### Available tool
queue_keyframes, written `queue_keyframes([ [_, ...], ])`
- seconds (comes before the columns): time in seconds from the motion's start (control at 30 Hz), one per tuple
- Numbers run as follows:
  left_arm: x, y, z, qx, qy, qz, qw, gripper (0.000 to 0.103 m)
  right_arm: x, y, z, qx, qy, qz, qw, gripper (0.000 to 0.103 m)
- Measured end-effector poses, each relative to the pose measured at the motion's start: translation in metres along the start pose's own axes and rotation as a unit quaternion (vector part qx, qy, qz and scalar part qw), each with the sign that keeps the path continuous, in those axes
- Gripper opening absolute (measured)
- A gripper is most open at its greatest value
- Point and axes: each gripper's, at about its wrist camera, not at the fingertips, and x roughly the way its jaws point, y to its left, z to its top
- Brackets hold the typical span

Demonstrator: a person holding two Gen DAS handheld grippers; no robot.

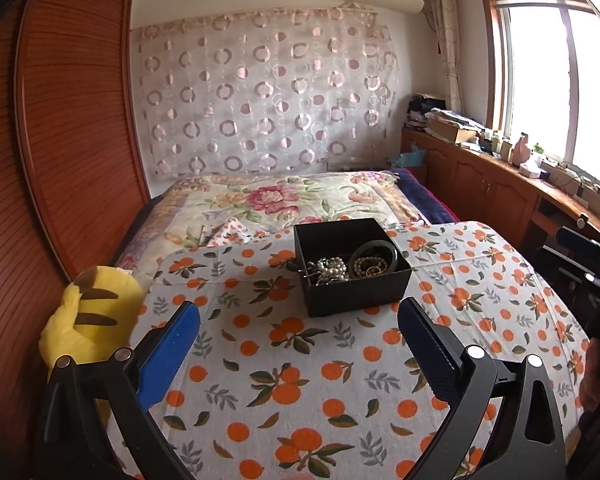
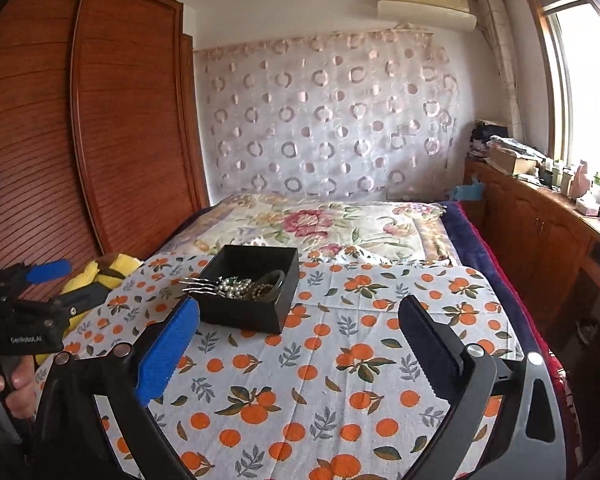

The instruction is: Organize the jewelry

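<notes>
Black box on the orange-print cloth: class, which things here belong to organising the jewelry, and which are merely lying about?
Belongs to the job:
black box
dark bangle
bead bracelet
pearl hair comb

Lying about:
yellow plush toy
floral quilt
cardboard box

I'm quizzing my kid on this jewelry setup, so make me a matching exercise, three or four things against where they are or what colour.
Things:
1. black box
2. dark bangle
3. plush toy
4. left gripper

Descriptions:
A. yellow with brown stripes
B. open, holding nothing
C. inside the box
D. on the orange-print cloth

Pairs: 1-D, 2-C, 3-A, 4-B
</notes>
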Motion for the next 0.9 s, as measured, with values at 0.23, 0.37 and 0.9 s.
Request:
queue_keyframes([
  [0.23,-0.0045,-0.0019,-0.0040,0.000,-0.008,0.004,1.0000,0.095,0.0001,0.0012,-0.0018,0.001,0.000,-0.002,1.000,0.100],
  [0.37,-0.0078,-0.0013,-0.0039,-0.005,-0.013,0.005,0.9999,0.095,0.0001,0.0012,-0.0019,0.001,0.000,-0.002,1.000,0.100],
  [0.9,-0.0097,-0.0014,-0.0044,-0.005,-0.015,0.006,0.9999,0.095,0.0005,0.0028,-0.0049,0.001,0.001,-0.002,1.000,0.100],
])
